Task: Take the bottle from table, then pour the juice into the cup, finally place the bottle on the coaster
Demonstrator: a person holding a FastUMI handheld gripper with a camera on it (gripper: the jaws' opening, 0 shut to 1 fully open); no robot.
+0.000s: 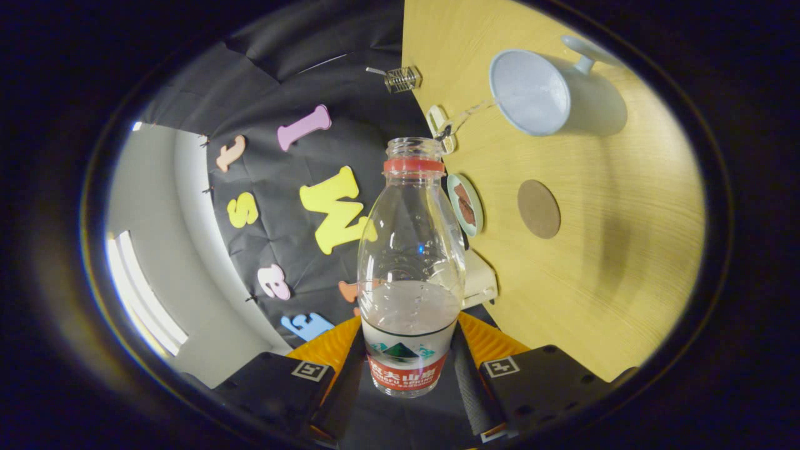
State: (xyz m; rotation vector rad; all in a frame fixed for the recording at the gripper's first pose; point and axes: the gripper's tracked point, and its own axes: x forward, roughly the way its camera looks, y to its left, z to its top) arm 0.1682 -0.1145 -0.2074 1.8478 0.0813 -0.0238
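The hand-held gripper (409, 369) is clamping the bottle (410, 275) by its lower body, one finger pressing on each side of the labelled band, and the whole view is tilting so the wooden worktop (625, 281) is rising steeply to the right. The bottle is sitting between the fingers with its open, uncapped neck pointing forward, and the liquid is lying low, just above the label.

The cup (531, 94) is standing well beyond the fingertips and off to the right of the bottle's mouth, so the spout is probably not yet over the rim. If the tilt is deepening here, the juice is likely to land on the worktop short of the cup. The grip is sitting low on a smooth, clear plastic wall that is thin and rounded, so the bottle may be twisting or sliding between the fingers as its weight shifts toward the neck.

The cup is a pale, matte, wide-mouthed mug with a handle on its far side. The coaster (539, 209) is a flat, dull brown disc lying nearer than the cup, right of the bottle's shoulder. A small round lidded tin (465, 204) is resting just beside the bottle's neck.
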